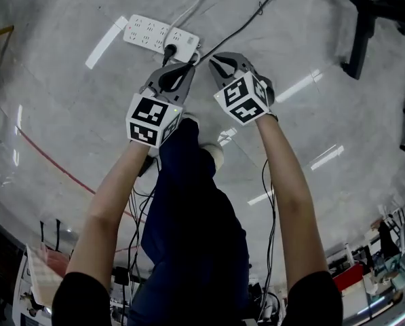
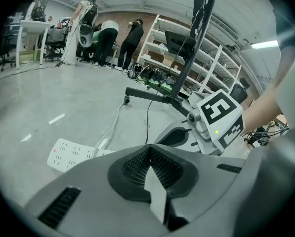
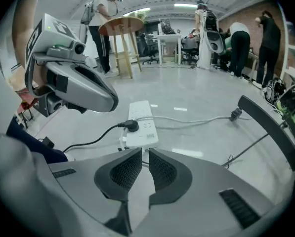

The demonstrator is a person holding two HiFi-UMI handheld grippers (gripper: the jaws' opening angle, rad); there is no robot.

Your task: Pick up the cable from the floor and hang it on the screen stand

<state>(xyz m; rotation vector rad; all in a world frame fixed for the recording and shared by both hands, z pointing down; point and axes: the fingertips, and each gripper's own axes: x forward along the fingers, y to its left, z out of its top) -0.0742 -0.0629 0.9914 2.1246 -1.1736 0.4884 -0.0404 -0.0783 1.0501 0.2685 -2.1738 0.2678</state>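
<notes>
Holds the left gripper (image 2: 149, 149) pinched together on nothing, the right gripper (image 3: 142, 154) a slit apart, empty. Leaves the thin black cable (image 1: 256, 12) on the grey floor (image 1: 66, 114) just beyond both tips, beside the white plastic power strip (image 1: 151, 34), running toward the black metal stand base (image 1: 361, 26).

Steep overhead, two low views; common power strip (image 1: 160, 35)
</notes>
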